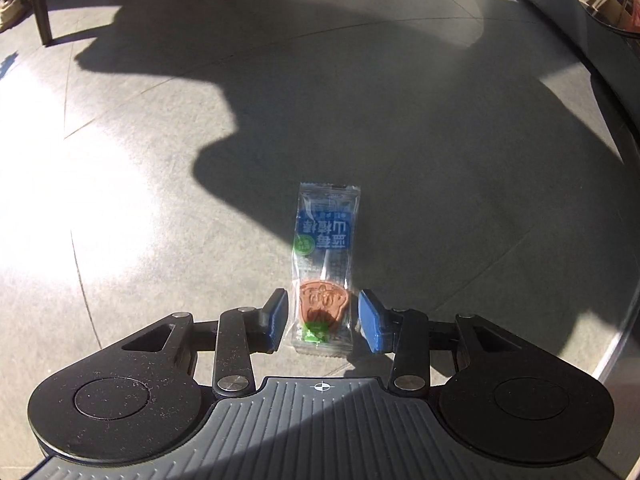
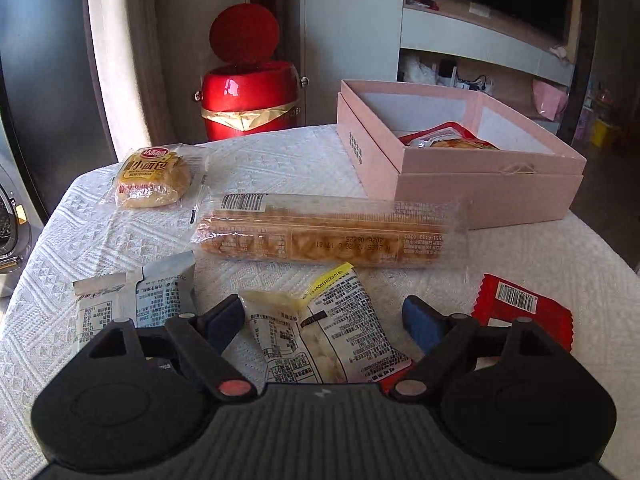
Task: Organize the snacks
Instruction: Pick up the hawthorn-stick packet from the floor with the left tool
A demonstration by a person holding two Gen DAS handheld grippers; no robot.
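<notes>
In the left wrist view a clear snack packet with a blue label and a brown candy lies flat on the tiled floor. My left gripper points down at it. Its blue pads flank the packet's near end with thin gaps, so it is open. In the right wrist view my right gripper stands open low over the white-clothed table. A white and yellow packet lies on the cloth between its fingers, untouched. A pink box at the back right holds a red packet.
On the cloth lie a long biscuit pack, a bun packet, a grey-white sachet and a red wrapper. A red bin stands behind the table. A chair leg and dark furniture border the floor.
</notes>
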